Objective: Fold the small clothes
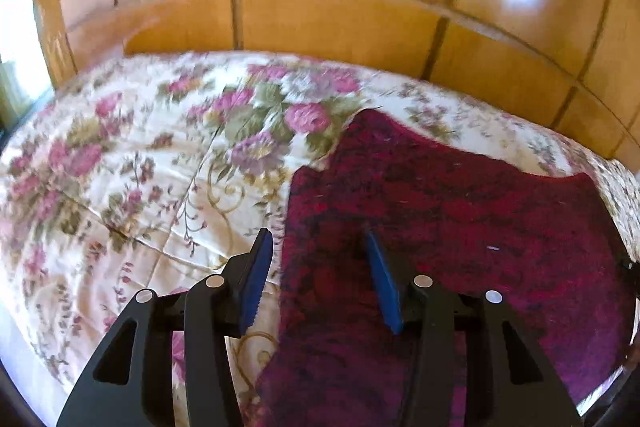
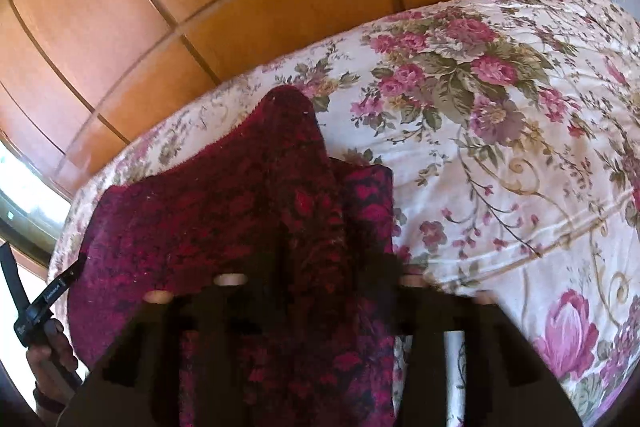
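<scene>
blue-padded fingers (image 1: 256, 283) of the left gripper (image 1: 318, 281) stand apart over the left edge of a dark red knit garment (image 1: 440, 219), pinching nothing, with the garment spread on a floral bedspread (image 1: 120, 167) before wooden cabinet doors (image 1: 320, 19). from the right wrist, the right gripper (image 2: 320, 307) is a dark blur and its grip cannot be told; the soft, limp, light-looking knit (image 2: 220, 219) probably handles best pinched at an edge or corner.

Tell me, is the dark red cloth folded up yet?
Partly. The dark red cloth has one flap doubled over itself, but most lies spread on the flowery bedspread.
</scene>
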